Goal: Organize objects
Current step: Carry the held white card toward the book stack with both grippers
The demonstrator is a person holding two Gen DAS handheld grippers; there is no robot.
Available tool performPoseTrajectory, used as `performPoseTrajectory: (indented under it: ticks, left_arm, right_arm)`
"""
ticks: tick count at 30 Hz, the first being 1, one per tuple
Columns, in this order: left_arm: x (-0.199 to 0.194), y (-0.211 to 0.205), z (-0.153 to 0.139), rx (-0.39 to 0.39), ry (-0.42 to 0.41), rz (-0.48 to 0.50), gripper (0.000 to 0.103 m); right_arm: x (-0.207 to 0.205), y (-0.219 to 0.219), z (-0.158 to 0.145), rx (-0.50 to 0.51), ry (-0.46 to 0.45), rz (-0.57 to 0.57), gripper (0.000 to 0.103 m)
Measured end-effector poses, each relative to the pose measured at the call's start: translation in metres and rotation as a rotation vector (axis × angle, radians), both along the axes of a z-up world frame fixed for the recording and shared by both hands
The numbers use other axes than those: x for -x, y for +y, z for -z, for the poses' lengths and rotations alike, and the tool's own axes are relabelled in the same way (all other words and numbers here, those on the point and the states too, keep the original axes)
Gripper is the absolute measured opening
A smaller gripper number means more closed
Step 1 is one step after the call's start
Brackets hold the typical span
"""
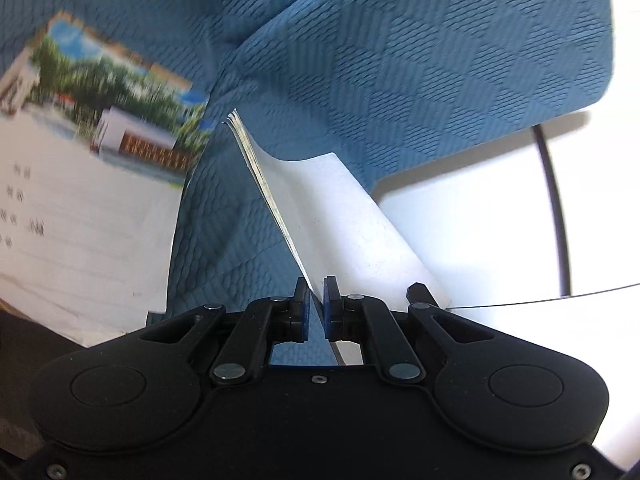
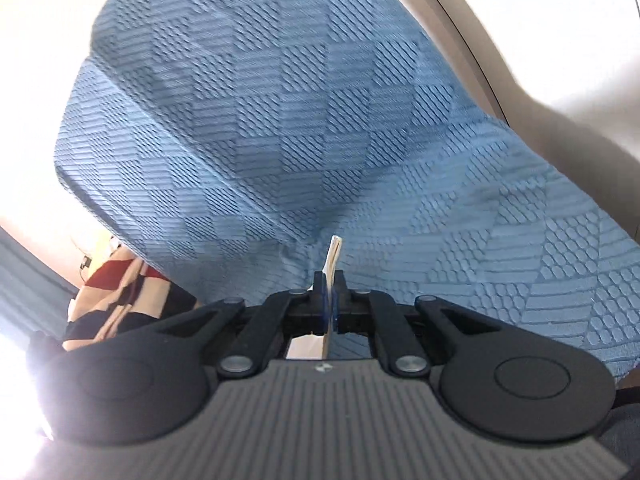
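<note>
The left claw (image 1: 317, 292) is pinched tight on the edge of a thin white booklet (image 1: 340, 216), which stands on edge and fans away ahead of the tips. To its left lies a second booklet (image 1: 92, 168) with a blurred photo cover. Beyond both stretches a blue textured cloth (image 1: 400, 60). The right claw (image 2: 330, 280) is likewise clamped on a thin stack of pages (image 2: 333, 254) poking up between its tips, the same blue cloth behind it.

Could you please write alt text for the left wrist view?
The black left gripper is shut on a thin white paper booklet above textured blue fabric. A blurred photo-printed brochure lies at left.
</note>
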State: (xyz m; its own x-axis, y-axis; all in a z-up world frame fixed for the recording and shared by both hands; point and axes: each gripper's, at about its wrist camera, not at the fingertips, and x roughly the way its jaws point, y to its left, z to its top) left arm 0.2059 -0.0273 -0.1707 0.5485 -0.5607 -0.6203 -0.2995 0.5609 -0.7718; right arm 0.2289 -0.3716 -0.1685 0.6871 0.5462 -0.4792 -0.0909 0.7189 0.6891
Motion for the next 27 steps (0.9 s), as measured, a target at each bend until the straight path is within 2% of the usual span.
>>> performPoseTrajectory:
  ticks: [8,15,20,27]
  left_arm:
    - [-0.009,0.039,-0.050,0.003,-0.103,-0.003,0.006]
    - [-0.003,0.074,-0.078,-0.015,-0.156,-0.011,0.006]
    - [0.003,0.100,-0.082,-0.047,-0.176,-0.025,0.006]
    - [-0.001,0.130,-0.050,-0.083,-0.143,-0.024,0.006]
  right_arm:
    - [0.007,0.030,-0.060,0.009,-0.078,-0.015,0.005]
    - [0.011,0.064,-0.098,0.015,-0.128,-0.031,0.005]
    - [0.018,0.096,-0.108,0.050,-0.155,-0.054,0.005]
    - [0.027,0.139,-0.089,0.127,-0.149,-0.082,0.006]
